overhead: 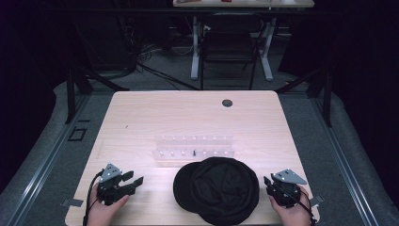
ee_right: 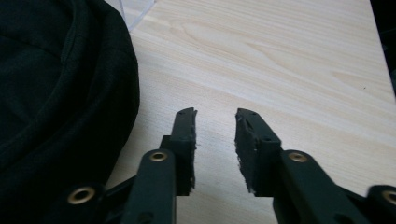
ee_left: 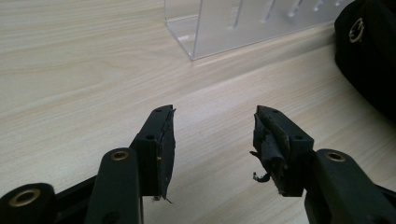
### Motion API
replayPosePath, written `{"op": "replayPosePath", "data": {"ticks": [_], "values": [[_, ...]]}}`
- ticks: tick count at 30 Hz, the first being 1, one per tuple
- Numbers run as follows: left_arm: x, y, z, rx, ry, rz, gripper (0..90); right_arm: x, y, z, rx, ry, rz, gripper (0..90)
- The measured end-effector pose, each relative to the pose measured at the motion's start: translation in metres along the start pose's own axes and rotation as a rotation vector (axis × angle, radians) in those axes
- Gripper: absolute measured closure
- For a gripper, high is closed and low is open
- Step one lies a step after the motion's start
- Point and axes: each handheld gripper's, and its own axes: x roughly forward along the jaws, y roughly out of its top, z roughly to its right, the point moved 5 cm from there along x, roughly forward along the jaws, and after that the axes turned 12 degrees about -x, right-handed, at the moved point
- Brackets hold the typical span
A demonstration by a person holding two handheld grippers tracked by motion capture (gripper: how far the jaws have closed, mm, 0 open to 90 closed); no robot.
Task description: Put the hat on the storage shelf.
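A black cap (overhead: 217, 189) lies at the near middle of the wooden table (overhead: 141, 117), brim to the left. Behind it stands a clear acrylic rack (overhead: 194, 149) with rows of small pegs. My left gripper (overhead: 133, 181) rests near the front left edge, a hand behind it, jaws open and bare. In the left gripper view the left gripper (ee_left: 214, 122) points at the rack (ee_left: 233, 25), with the cap (ee_left: 369, 51) at the far right. My right gripper (overhead: 267, 182) sits open just right of the cap. In the right gripper view the right gripper (ee_right: 215, 122) has bare wood between its jaws and the cap (ee_right: 56, 93) to its left.
A round dark grommet (overhead: 227, 102) is set in the table's far side. Beyond the table stand a black chair (overhead: 228, 47) and a second desk's white legs (overhead: 194, 52). Black stand legs (overhead: 77, 84) flank the table.
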Motion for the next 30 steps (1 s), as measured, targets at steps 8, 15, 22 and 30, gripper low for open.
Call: {"op": "replayPosePath", "data": {"ticks": [8,15,22,30], "values": [[0.002,-0.002,0.005,0.011,0.004,-0.019,48.9,0.004,-0.004,-0.001,0.065,0.026,-0.054,62.9],[0.000,-0.002,0.007,0.021,-0.005,-0.023,48.9,0.000,-0.003,-0.003,0.071,0.040,-0.108,70.3],[-0.001,-0.001,0.011,0.033,-0.019,-0.022,49.1,-0.011,0.009,0.006,0.186,0.102,-0.145,76.3],[0.003,0.000,0.012,0.053,-0.012,-0.035,49.1,-0.025,0.029,0.014,0.258,0.233,-0.237,76.9]]}}
